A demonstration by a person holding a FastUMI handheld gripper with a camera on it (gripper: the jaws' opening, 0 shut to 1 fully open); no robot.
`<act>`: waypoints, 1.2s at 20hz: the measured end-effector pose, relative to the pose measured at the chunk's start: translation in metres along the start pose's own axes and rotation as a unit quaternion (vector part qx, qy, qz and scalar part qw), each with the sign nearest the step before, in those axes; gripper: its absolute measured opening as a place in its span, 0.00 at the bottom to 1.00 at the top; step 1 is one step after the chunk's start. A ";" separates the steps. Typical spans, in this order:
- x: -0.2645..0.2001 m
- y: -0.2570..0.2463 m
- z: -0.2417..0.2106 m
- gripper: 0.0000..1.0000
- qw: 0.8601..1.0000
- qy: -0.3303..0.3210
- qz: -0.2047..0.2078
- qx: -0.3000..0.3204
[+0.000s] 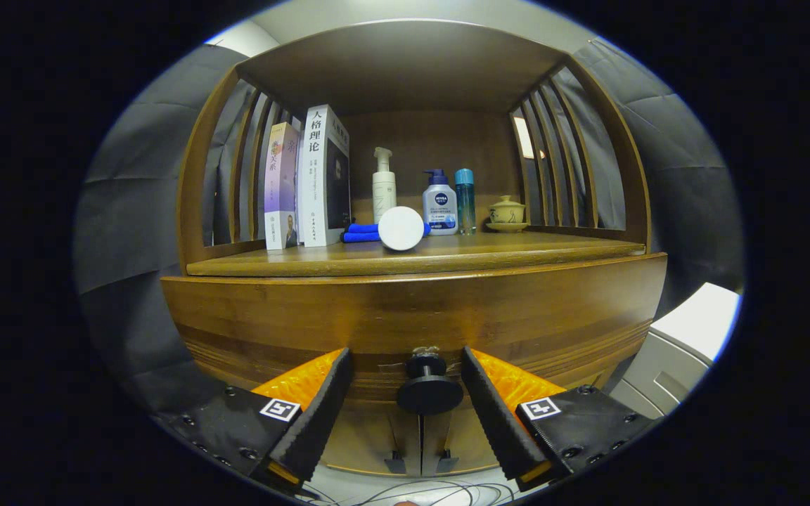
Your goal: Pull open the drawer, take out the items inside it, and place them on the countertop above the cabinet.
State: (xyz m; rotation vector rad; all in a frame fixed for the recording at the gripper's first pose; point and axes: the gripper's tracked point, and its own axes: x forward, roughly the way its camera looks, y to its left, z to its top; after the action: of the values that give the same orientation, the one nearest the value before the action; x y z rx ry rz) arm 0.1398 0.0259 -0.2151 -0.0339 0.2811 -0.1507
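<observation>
While the hand-held gripper [408,383] faces a brown wooden cabinet [412,309], its two fingers are spread wide apart, one on each side of a round black drawer knob [429,388] without touching it. That knob sticks out from the long wooden drawer front [271,316], which sits flush and closed across the cabinet's width, so whatever lies inside is hidden. Directly above the drawer runs the flat wooden desk [517,247], set inside an open alcove with slatted wooden sides and a wooden roof. On this surface, beyond the fingers, two upright books [306,179] stand side by side toward one end, a thinner pale one and a taller white one. Next to them lies a folded bright blue cloth [361,232], and just in front of it rests a white round disc-shaped object [401,228], standing on edge with its flat face toward the camera. Behind that stands a tall white pump bottle [383,186], then a shorter white bottle with a dark blue pump top [439,202], then a slim clear bottle with a light blue cap [465,200]. Farther along sits a small cream lidded teacup on a saucer [507,213]. Below the drawer, the meeting edges of two lower cabinet doors [420,450] show between the fingers, and thin dark cables [440,492] lie on the pale floor beneath.
</observation>
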 end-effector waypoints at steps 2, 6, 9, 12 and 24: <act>0.008 0.000 0.001 0.98 1.000 0.000 -0.001 0.000; 0.018 0.001 0.003 0.98 1.000 0.002 -0.005 0.003; 0.021 0.002 0.002 0.98 1.000 -0.006 -0.009 0.001; 0.018 0.001 0.004 0.98 1.000 -0.012 -0.007 -0.006; -0.095 0.004 0.094 0.98 0.996 -0.073 0.049 0.026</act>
State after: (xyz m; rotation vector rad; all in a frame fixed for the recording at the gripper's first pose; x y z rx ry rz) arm 0.0764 0.0451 -0.0995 0.0197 0.1321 -0.0574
